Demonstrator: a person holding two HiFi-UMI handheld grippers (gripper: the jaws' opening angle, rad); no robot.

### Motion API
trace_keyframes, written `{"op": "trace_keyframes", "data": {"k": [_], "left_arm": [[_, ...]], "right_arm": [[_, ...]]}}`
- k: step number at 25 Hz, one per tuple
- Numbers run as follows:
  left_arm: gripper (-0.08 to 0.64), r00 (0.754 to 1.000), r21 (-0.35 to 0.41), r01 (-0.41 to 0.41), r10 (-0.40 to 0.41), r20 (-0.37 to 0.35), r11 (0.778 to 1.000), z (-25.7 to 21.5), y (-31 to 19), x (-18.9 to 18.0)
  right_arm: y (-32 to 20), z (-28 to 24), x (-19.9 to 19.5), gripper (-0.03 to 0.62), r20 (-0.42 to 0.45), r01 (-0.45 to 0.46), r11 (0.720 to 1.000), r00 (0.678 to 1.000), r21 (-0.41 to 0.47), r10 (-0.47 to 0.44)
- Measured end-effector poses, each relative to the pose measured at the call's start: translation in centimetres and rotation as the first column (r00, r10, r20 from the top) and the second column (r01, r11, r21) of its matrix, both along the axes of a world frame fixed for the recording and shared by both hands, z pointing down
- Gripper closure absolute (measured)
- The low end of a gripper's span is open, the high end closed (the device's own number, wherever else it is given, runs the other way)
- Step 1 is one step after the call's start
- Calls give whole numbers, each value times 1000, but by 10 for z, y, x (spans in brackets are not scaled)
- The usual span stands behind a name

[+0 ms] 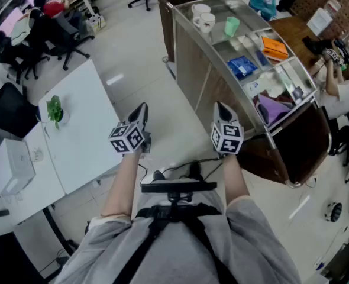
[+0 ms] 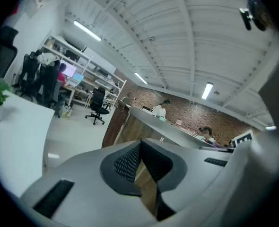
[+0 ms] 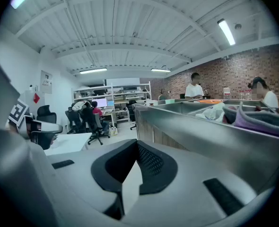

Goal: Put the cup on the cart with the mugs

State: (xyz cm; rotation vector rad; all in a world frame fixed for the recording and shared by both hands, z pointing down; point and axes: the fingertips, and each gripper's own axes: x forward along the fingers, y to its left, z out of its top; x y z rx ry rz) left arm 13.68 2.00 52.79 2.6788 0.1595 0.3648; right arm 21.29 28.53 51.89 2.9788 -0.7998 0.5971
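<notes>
We hold left tongs point(image 1: 141, 107) fully shut, empty; right tongs point(image 1: 221, 106) likewise shut, gripping nothing. Both hang over pale floor point(image 1: 168, 123) between white surface point(image 1: 80, 129) and long steel cart point(image 1: 192, 64). Pale green cup point(image 1: 232, 25) stands on cart's far end, near two white mugs point(image 1: 202, 16).

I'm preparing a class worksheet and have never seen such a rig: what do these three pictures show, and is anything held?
There is no robot: a person holds a two-jaw gripper in each hand. The head view looks down from a camera on the person's head at the left gripper and right gripper. The other two views come from cameras riding on each gripper, looking along its jaws. Both pairs of jaws are shut on nothing. On the steel cart stand two white mugs and a green cup. The white table holds a small plant.
</notes>
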Motion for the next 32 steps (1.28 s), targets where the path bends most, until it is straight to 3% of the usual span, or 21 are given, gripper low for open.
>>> {"op": "trace_keyframes", "data": {"k": [5,10,17,26,32], "left_arm": [[557,999,223,-9,15,-28,975,-5,-2,-14],[557,999,312,48,-48,-8,949,9,-21,-37],[557,992,329,107,-121,24,938,23,-59,-68],[557,977,321,197,-214,18,926,20,-126,-111],[557,939,328,323,-343,4,888,14,-191,-165]], "right_arm": [[-9,14,-12,586,25,22,1000,999,-12,-22],[-22,27,-24,586,55,45,999,998,-26,-43],[-57,34,-35,586,61,89,995,994,-38,-86],[-157,37,-60,586,51,223,974,974,-24,-222],[-254,26,-94,586,37,366,930,930,-19,-365]]}}
